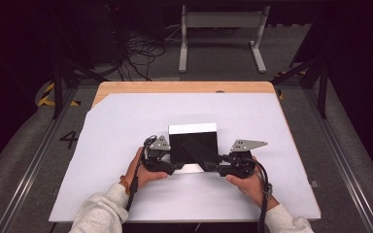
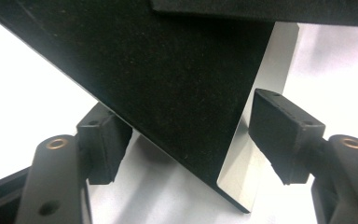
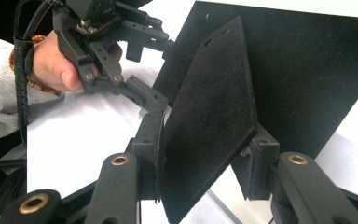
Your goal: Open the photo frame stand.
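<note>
A flat black board (image 1: 194,141) with pale strips along its far and near edges lies on the white sheet (image 1: 126,126) at mid-table. A thin black felt-like panel (image 3: 209,107) stands tilted up off the board, and my right gripper (image 3: 203,149) is shut on its lower edge, seen in the high view at the board's near right corner (image 1: 213,167). My left gripper (image 1: 175,167) is at the near left corner. In the left gripper view its jaws (image 2: 193,140) straddle a black corner with a silvery edge (image 2: 256,140); the pads (image 2: 284,135) stand apart from it.
The white sheet covers most of a wooden table (image 1: 175,87). A white bench frame (image 1: 221,22) and loose cables (image 1: 141,53) sit on the floor beyond the far edge. Metal rails (image 1: 342,155) run along both sides. Bare sheet lies to the left, right and far side of the board.
</note>
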Action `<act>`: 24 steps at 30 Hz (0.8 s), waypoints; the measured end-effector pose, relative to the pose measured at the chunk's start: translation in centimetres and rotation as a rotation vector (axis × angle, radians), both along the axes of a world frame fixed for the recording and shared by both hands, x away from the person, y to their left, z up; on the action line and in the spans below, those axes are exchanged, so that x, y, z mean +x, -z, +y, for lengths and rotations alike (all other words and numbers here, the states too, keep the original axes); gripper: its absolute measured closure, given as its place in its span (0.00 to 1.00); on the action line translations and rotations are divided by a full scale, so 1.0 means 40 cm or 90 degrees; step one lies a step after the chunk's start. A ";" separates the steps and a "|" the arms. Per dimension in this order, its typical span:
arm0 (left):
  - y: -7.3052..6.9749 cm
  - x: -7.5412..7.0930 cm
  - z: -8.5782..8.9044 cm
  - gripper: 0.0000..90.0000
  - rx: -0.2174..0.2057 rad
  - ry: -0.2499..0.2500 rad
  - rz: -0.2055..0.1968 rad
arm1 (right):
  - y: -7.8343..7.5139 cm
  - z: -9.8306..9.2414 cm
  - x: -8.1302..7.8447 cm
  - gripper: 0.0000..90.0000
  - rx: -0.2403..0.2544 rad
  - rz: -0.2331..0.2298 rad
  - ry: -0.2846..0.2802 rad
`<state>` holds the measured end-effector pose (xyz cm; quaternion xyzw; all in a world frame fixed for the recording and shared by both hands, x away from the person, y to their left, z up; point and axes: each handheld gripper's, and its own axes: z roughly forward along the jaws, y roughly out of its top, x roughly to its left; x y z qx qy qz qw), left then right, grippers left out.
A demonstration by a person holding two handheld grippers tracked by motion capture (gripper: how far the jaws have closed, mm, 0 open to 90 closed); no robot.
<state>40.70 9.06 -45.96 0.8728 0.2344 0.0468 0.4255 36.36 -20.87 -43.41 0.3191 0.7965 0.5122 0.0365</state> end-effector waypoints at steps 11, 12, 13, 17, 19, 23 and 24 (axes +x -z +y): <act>-0.018 0.005 0.013 0.49 -0.005 -0.004 -0.012 | -0.004 -0.001 -0.003 0.65 -0.018 -0.014 0.000; -0.019 0.004 0.013 0.49 -0.004 -0.004 -0.015 | -0.004 -0.001 -0.003 0.65 -0.020 -0.015 0.001; -0.022 0.004 0.013 0.50 0.000 -0.005 -0.021 | -0.004 -0.001 -0.003 0.65 -0.022 -0.017 0.003; -0.032 0.008 0.003 0.52 0.013 -0.019 -0.047 | -0.005 -0.001 -0.003 0.65 -0.031 -0.030 0.015; -0.037 0.010 0.000 0.54 0.015 -0.024 -0.058 | -0.004 -0.001 -0.004 0.65 -0.038 -0.035 0.024; -0.042 0.012 -0.007 0.56 0.021 -0.033 -0.075 | -0.001 -0.003 -0.003 0.66 -0.047 -0.043 0.033; -0.043 0.012 -0.008 0.56 0.020 -0.037 -0.076 | 0.000 -0.003 -0.003 0.66 -0.049 -0.044 0.033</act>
